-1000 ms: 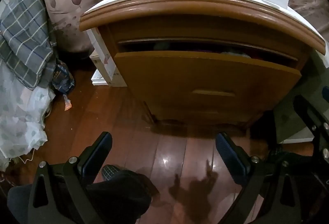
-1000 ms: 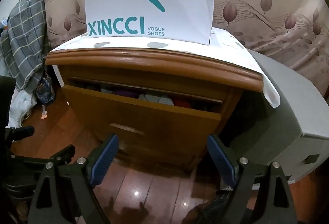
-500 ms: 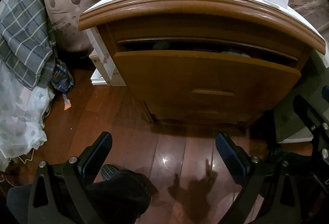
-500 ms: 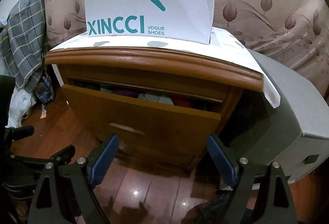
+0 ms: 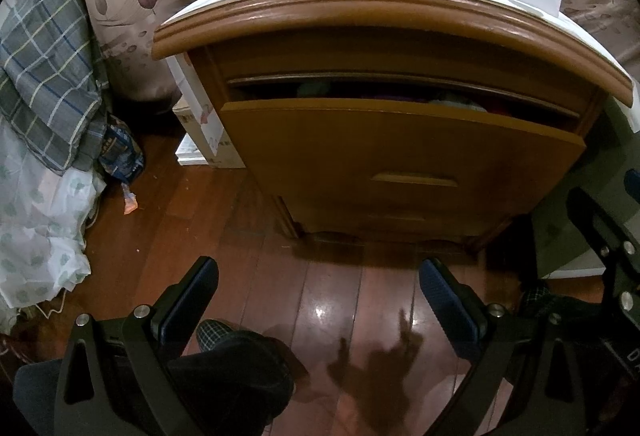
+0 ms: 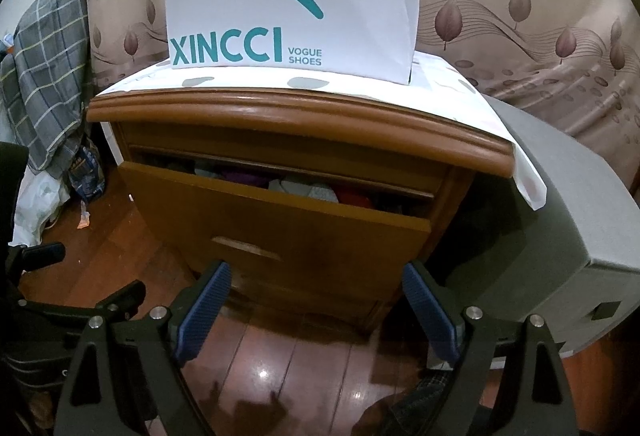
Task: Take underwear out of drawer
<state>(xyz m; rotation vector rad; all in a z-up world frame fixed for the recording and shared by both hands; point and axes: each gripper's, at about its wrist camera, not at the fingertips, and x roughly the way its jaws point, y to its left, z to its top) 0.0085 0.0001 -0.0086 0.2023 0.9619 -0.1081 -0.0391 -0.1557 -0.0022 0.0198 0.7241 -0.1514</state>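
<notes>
Both tools, left tool (image 5: pixel 318 292) and right tool (image 6: pixel 316 300), are held spread wide and empty above bare floor (image 6: pixel 280 356). Underwear (image 6: pixel 308 190) is seen inside the part-open drawer (image 6: pixel 280 228), behind its front edge.

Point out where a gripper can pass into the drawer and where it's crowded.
The only way in is the narrow slot between the drawer front and the nightstand top. Clothes crowd it mid-slot; its right end looks darker and barer. Both grippers are open, over bare floor.
</notes>
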